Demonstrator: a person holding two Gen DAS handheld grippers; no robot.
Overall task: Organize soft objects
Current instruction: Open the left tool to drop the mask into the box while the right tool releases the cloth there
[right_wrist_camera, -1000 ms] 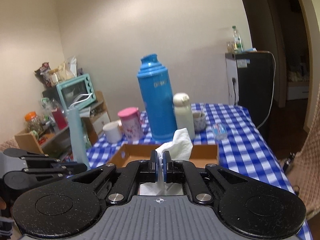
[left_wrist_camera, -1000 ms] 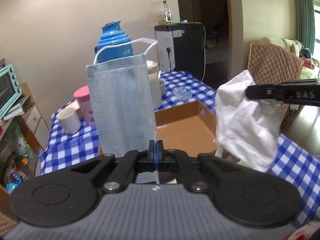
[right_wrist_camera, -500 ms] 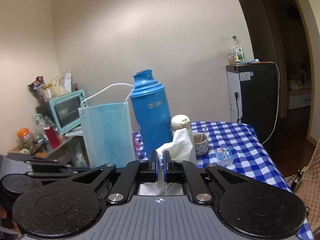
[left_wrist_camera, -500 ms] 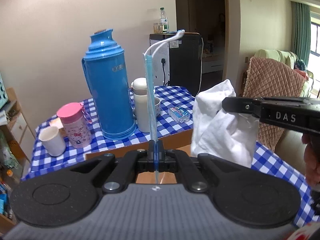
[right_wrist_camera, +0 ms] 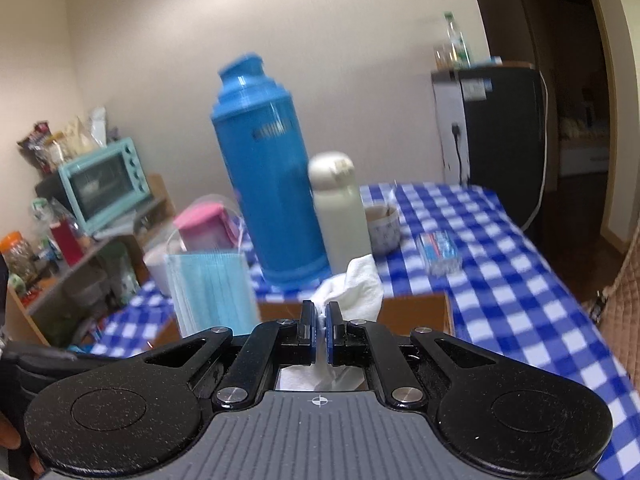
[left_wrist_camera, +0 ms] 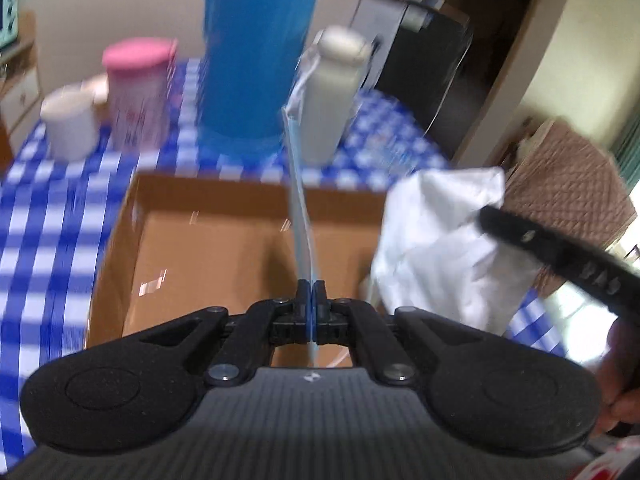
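My left gripper [left_wrist_camera: 310, 286] is shut on a light blue face mask [left_wrist_camera: 300, 200], seen edge-on and standing up from the jaws over an open cardboard box [left_wrist_camera: 208, 240]. The same mask [right_wrist_camera: 210, 288] shows flat at the left in the right wrist view. My right gripper [right_wrist_camera: 318, 312] is shut on a crumpled white tissue [right_wrist_camera: 356, 288]; that tissue [left_wrist_camera: 440, 240] hangs at the box's right side in the left wrist view, under the right gripper's black finger [left_wrist_camera: 560, 256]. The box's far wall [right_wrist_camera: 412, 312] lies just beyond the right jaws.
On the blue-checked tablecloth [right_wrist_camera: 500, 280] behind the box stand a tall blue thermos [right_wrist_camera: 268, 176], a white flask [right_wrist_camera: 340, 208], a pink cup [left_wrist_camera: 138, 88], a white mug [left_wrist_camera: 72, 124] and a small packet [right_wrist_camera: 438, 252]. A woven chair [left_wrist_camera: 568, 184] is at the right.
Both grippers have come down and forward toward the cardboard box, whose inside now fills the left wrist view. Mask and tissue stay gripped.
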